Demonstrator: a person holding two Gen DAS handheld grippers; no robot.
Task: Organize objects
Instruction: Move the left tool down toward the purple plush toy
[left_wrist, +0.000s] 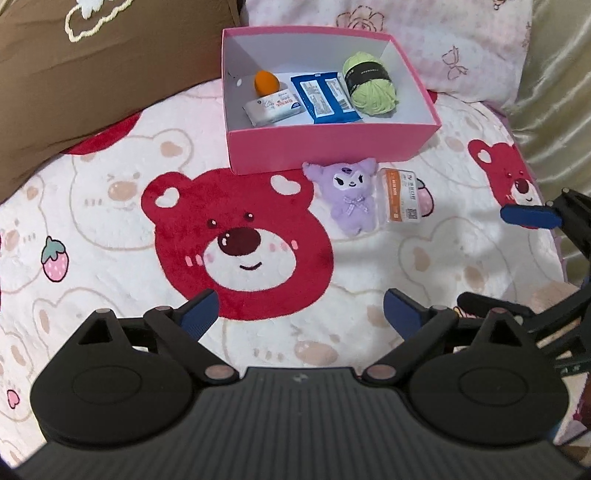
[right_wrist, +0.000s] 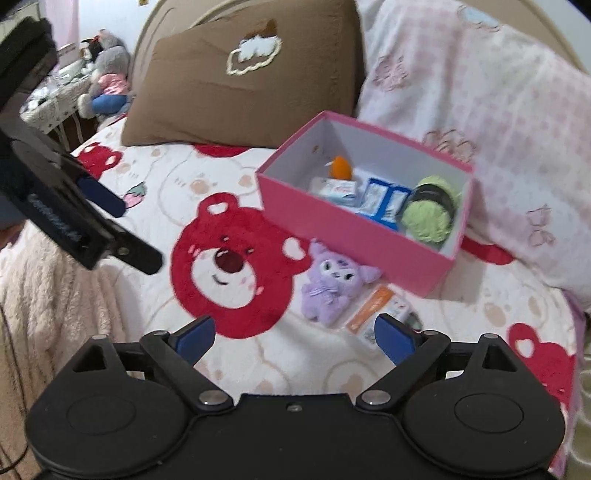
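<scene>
Left wrist view: left tongs (left_wrist: 299, 310) spread wide, nothing between, over the bed blanket (left_wrist: 110, 229). Pink box (left_wrist: 332, 142) at 12 o'clock (yarn (left_wrist: 371, 83) inside); purple plush (left_wrist: 352, 197) and orange packet (left_wrist: 402, 199) just below.

Right wrist view: right tongs (right_wrist: 295, 338) released, empty; plush (right_wrist: 332, 291) at 12 o'clock, packet (right_wrist: 373, 306) at 1 o'clock.

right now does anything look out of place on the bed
Two things still lie outside the pink box: the purple plush and the orange-and-white packet, side by side on the blanket just in front of it. Everything inside the box looks settled.
</scene>
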